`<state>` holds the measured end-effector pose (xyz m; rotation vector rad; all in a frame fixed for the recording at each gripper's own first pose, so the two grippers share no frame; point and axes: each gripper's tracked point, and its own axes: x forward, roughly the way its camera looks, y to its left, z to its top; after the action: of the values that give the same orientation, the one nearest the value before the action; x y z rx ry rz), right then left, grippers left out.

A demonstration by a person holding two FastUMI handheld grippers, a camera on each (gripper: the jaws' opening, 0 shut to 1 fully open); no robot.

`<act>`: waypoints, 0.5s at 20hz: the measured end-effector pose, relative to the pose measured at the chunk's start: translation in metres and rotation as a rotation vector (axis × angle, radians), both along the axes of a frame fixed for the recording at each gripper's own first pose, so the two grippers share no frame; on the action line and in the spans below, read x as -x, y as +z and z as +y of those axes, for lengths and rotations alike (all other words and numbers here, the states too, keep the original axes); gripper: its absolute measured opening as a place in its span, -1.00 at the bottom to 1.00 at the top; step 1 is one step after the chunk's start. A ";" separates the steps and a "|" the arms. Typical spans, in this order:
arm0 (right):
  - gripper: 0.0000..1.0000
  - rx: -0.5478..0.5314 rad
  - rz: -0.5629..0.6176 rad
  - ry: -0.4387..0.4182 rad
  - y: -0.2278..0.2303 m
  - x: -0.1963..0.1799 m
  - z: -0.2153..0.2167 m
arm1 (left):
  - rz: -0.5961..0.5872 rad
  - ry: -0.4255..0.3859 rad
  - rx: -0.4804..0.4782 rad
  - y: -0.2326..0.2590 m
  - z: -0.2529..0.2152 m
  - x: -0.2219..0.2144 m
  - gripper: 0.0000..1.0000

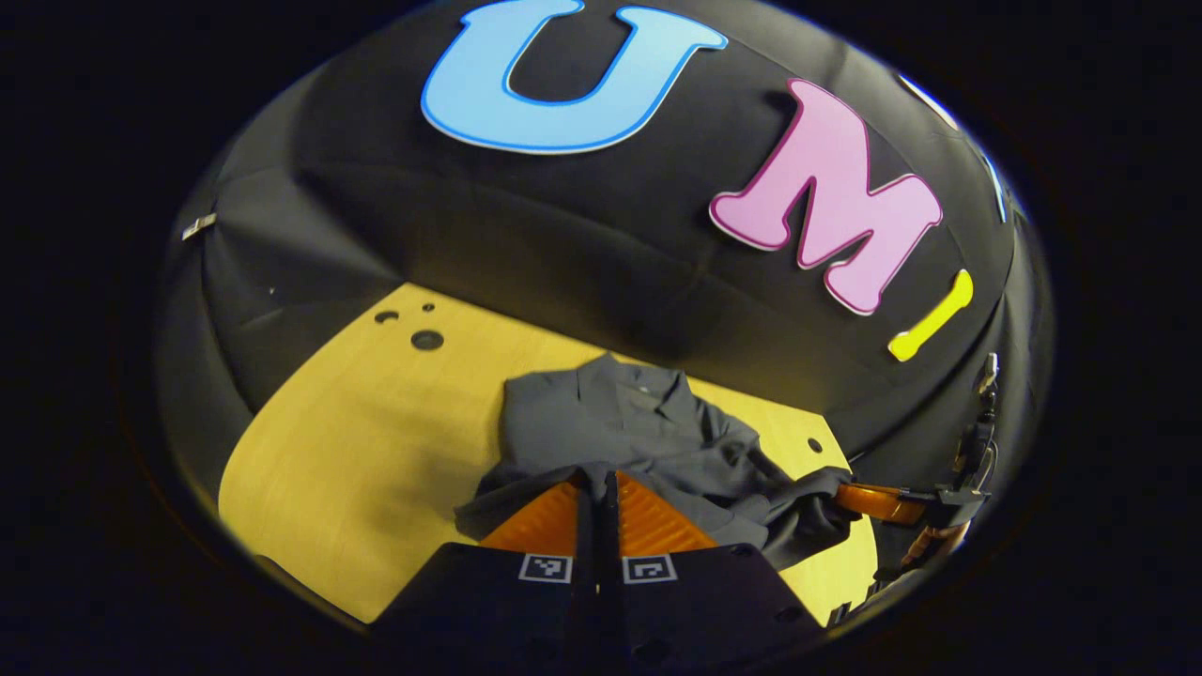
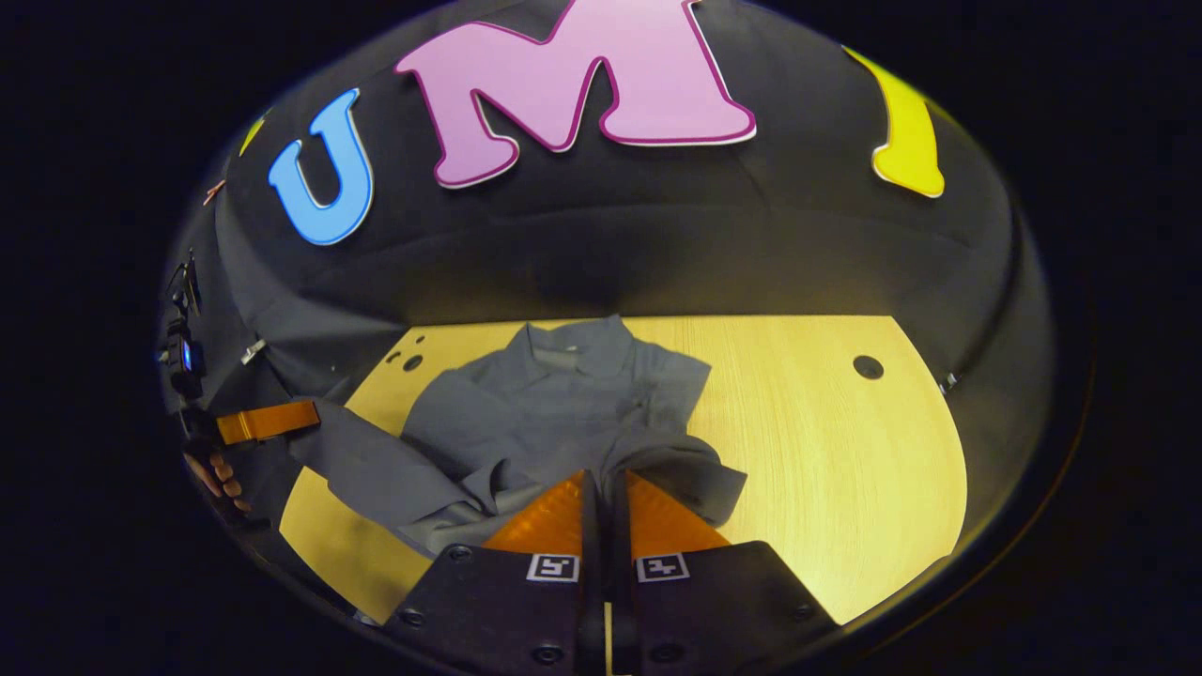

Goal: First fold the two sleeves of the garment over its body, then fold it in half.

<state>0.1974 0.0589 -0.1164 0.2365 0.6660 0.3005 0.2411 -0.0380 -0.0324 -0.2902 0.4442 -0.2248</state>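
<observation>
Left gripper (image 1: pixel 597 481): your fingers are pressed together on a fold of the grey garment's (image 1: pixel 639 422) lower edge.
Right gripper (image 2: pixel 601 481): your fingers are likewise pinched on the shirt's hem; seen from the left gripper view it sits at the cloth's far right (image 1: pixel 869 499).
Garment: it lies rumpled on the yellow wooden table (image 2: pixel 826 451), collar (image 2: pixel 573 340) toward the booth wall.
Hand (image 2: pixel 218 477): yours, at the table's left edge, holding the left gripper.
</observation>
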 end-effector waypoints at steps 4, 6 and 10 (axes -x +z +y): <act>-0.86 -0.019 -0.071 -0.021 0.010 -0.057 0.009 | -0.055 0.031 0.033 0.009 -0.006 -0.059 -0.90; -0.86 -0.035 -0.107 -0.040 0.014 -0.086 0.016 | -0.079 0.048 0.032 0.007 -0.003 -0.089 -0.89; -0.86 -0.061 -0.169 -0.098 0.005 -0.139 0.024 | -0.127 0.084 0.052 -0.010 0.006 -0.145 -0.90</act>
<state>0.3363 0.0828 -0.1113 0.2978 0.4768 0.2436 0.3856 -0.0316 -0.0423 -0.3428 0.3005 -0.1715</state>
